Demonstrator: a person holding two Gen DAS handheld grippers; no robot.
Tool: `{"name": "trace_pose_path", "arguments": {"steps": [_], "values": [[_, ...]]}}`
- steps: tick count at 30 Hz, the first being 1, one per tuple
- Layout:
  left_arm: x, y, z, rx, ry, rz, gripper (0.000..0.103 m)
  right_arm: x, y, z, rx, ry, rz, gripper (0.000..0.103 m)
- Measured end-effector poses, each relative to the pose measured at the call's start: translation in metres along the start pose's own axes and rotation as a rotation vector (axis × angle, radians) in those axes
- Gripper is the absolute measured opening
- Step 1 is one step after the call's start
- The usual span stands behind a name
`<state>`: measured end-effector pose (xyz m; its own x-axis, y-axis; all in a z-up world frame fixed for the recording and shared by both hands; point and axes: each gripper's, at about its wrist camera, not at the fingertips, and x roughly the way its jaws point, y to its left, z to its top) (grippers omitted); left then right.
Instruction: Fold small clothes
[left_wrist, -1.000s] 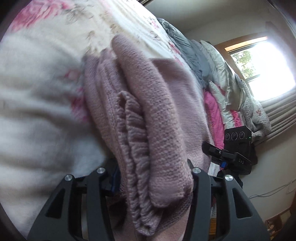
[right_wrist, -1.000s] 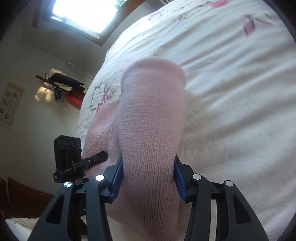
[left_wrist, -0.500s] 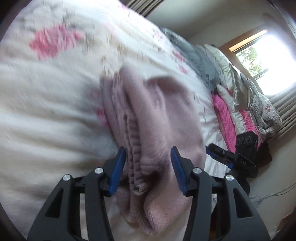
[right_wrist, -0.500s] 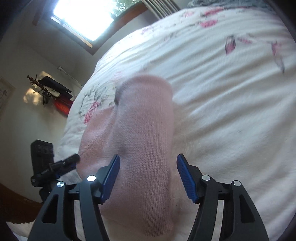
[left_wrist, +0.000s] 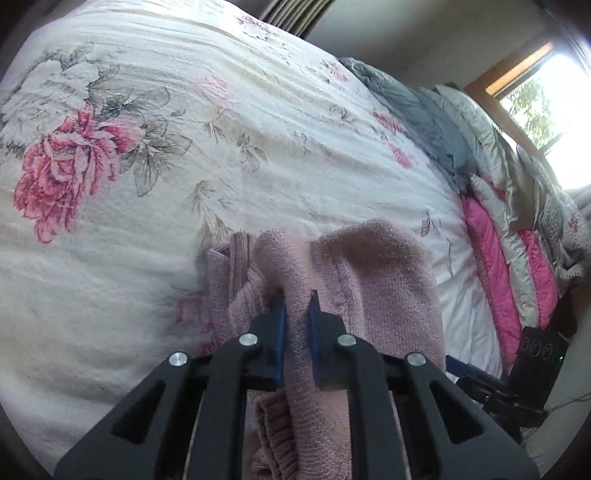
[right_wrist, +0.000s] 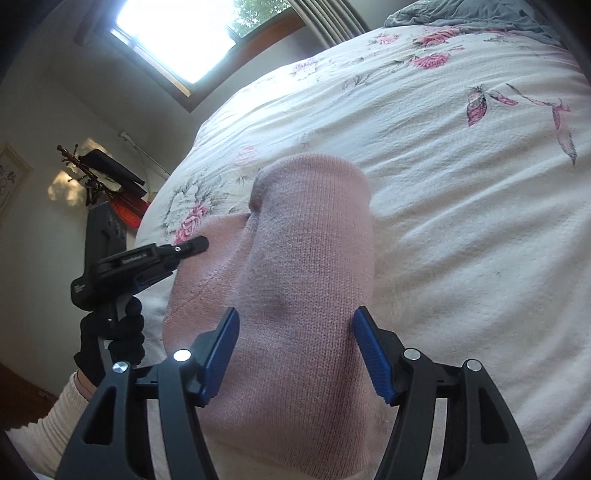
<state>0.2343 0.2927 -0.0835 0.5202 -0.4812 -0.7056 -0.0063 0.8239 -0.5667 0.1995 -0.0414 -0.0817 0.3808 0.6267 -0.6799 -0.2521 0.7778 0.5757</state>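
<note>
Pink knit, the sweater (left_wrist: 373, 280) lay folded on the bed (left_wrist: 155, 177), my left gripper (left_wrist: 295, 310) pinching one fold while my right gripper (right_wrist: 295, 354) stood spread around the roll. Lifting one-sided, I judged, would unroll it.
</note>
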Motion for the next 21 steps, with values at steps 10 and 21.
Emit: {"name": "trace_pose_path", "arguments": {"steps": [10, 21], "values": [[-0.001, 0.032, -0.017, -0.040, 0.008, 0.056, 0.012, 0.014, 0.006, -0.003, -0.034, 0.037, -0.042, 0.065], [-0.091, -0.033, -0.070, 0.122, -0.148, 0.092, 0.021, -0.030, 0.045, -0.030, -0.147, -0.008, -0.116, 0.065]]}}
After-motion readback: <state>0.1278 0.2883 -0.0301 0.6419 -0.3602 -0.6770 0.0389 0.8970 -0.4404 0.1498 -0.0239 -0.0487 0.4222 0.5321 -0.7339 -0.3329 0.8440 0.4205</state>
